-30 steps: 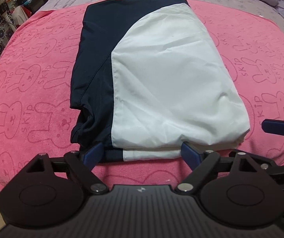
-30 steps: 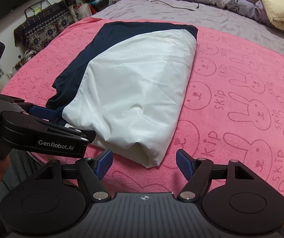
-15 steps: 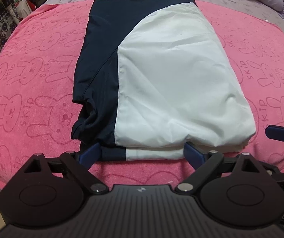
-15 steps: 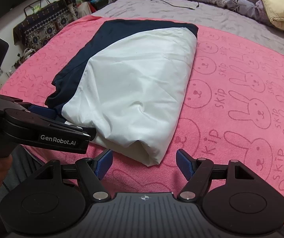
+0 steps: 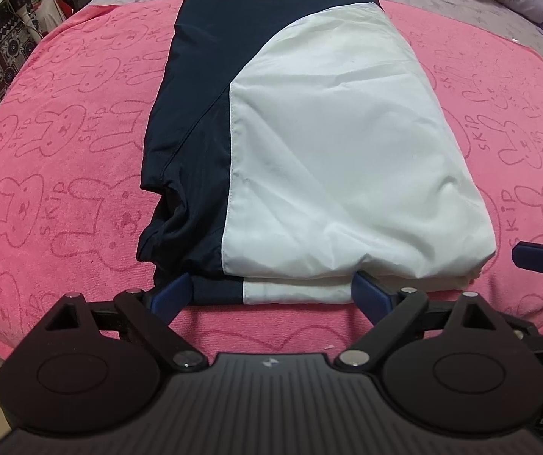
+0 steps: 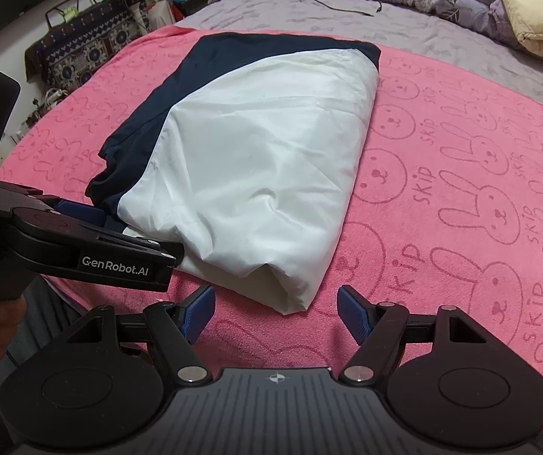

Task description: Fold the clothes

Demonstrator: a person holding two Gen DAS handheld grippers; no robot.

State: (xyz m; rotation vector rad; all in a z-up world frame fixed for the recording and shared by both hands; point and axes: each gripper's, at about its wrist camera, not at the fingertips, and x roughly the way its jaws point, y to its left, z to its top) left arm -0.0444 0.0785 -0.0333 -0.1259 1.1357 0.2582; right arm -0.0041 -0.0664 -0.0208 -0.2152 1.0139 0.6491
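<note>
garment: navy-and-white jacket [image 5: 309,144], folded into a long bundle, lies mid-frame on the pink rabbit towel [image 5: 63,159] on the bed [image 6: 404,34]
change: over the last second both cameras creep closer to the near hem; jacket itself keeps the same shape, no new fold
left gripper [image 5: 267,295]: fingers spread, straddling the near hem at lower centre of the left view; tips touch or just meet the cloth, pinching nothing
right gripper [image 6: 275,309]: fingers spread, just short of the white corner [image 6: 290,299] in the lower centre of its view, not touching
meaning: looks like a pre-grasp line-up for the next fold; both grippers need to close on the near edge first
progress: partly folded, probably one lengthwise fold left
risk: slippery layers may separate if only the top one gets pinched
</note>
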